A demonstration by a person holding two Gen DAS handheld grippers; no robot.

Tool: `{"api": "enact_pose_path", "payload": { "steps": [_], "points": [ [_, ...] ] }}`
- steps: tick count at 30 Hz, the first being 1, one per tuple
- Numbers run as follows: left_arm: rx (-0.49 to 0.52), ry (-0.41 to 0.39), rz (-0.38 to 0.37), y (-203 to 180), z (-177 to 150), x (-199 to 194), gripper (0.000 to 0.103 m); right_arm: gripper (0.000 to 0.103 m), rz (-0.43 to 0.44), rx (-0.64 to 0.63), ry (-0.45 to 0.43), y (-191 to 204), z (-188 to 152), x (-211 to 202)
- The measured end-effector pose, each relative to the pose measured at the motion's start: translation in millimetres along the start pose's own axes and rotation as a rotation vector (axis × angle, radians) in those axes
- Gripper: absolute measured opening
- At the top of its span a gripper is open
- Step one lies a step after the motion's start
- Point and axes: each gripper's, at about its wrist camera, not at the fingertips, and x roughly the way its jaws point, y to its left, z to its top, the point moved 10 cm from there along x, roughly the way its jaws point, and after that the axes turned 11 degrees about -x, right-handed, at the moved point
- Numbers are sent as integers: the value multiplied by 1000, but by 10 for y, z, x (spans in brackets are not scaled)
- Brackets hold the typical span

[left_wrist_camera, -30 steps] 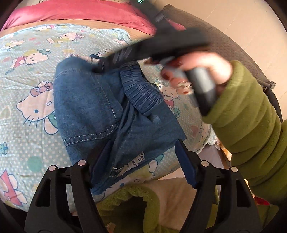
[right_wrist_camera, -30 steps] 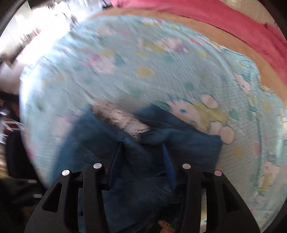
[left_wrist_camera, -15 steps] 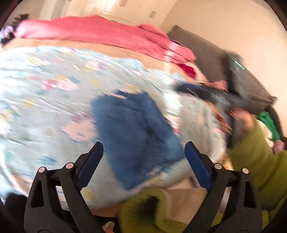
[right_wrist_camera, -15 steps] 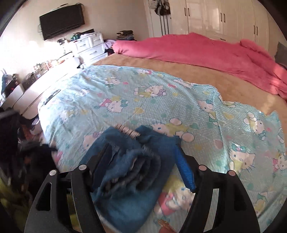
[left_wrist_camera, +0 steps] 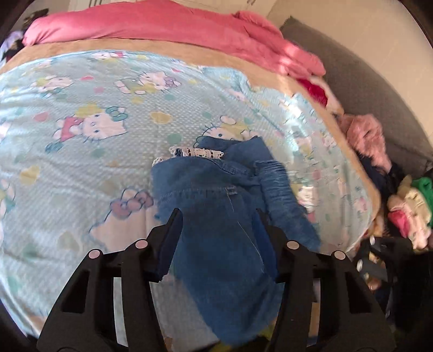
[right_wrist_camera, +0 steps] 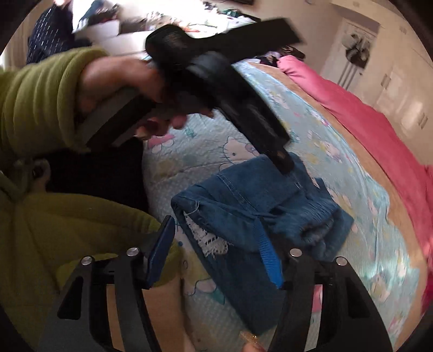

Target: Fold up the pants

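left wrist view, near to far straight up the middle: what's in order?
Left gripper fingers, open → folded denim pants → white lace trim at the pants' far edge → Hello Kitty sheet → tan blanket strip → pink duvet.

Blue denim pants (left_wrist_camera: 216, 205); pale-blue cartoon-cat sheet (left_wrist_camera: 81, 151); pink blanket (left_wrist_camera: 167, 24).

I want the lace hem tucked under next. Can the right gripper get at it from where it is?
Probably yes. The right gripper is open, and the lace hem lies exposed on the jeans between its fingers, nothing covering it.
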Motion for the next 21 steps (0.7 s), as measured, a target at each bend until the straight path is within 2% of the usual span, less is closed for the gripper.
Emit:
{"api": "enact_pose_path", "payload": {
  "steps": [2,3,5,11,13,18,20,21],
  "points": [
    [6,27,29,39,5,154,45,58,-24,-39,19,-33,16,180],
    [5,29,43,62,12,201,45,42,-24,-47,31,-33,4,257],
    [9,24,72,112,5,274,45,14,106,37,84,16,-106,434],
    [30,-1,86,103,-27,283,45,12,160,98,63,152,-237,351],
    [26,-7,81,94,-23,270,45,12,145,117,75,170,-300,375],
    [43,-60,72,-1,-18,77,49,22,181,270,-4,41,-230,52],
    [62,-85,76,-51,-14,-17,51,25,148,289,-37,-46,-232,-142],
    [75,-106,77,-89,-7,-90,54,31,134,303,-49,-92,-236,-223]
  ]
}}
